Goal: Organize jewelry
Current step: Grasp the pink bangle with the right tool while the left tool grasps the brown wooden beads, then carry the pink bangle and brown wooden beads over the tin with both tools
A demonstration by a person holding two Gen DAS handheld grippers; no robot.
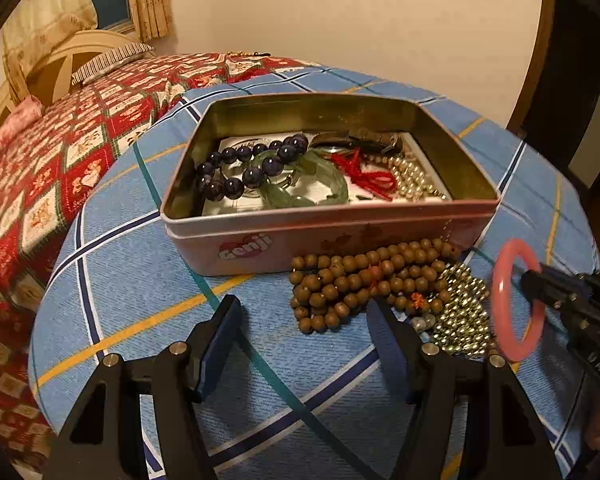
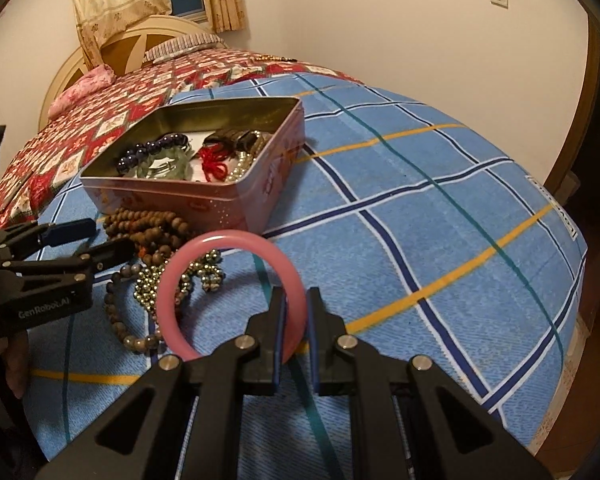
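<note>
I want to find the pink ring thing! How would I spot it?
Find the pink tin on the blue checked blanket. In front of it lies a heap of beads. Just past them, the right gripper pinches the pink ring: one smooth plain hoop, not beaded.

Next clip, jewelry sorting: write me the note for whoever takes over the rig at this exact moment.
Right gripper: shut on the pink bangle, held in the air above the blue checked cloth.
Left gripper: open, empty, near the loose pile.
Tin: open, already holds the dark bead bracelet, a green bangle, red cord and pearl strand.
Left on the cloth in front of the tin: brown wooden beads, metallic bead chain, grey bead bracelet.
To do: drop the bangle in the tin, then the pile.
</note>
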